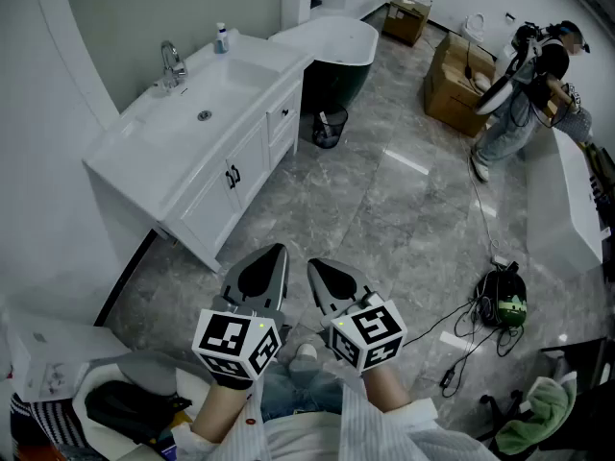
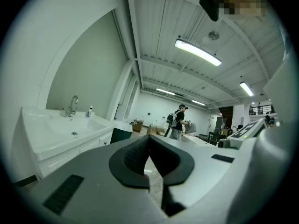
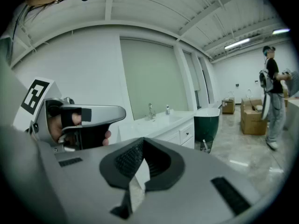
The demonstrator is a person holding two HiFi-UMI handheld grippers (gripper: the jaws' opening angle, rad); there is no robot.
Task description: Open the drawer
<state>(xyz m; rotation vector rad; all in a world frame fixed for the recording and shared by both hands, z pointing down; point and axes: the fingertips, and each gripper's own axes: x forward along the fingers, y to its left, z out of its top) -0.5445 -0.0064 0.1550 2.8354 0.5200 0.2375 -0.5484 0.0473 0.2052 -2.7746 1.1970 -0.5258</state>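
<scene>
Head view: left tongs (image 1: 277, 255) and right tongs (image 1: 315, 269), both closed and empty, at 6 o'clock; drawer (image 1: 284, 115) at 12 o'clock, well apart. Left gripper view: tongs pressed together on nothing. Right gripper view: closed too, so reaching in like this would likely bump the drawer, not catch it.

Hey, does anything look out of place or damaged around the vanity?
Nothing stands out. The drawers and doors on the vanity sit shut, the faucet is upright, nothing spilled. Only loose cables trail across the floor at right.
</scene>
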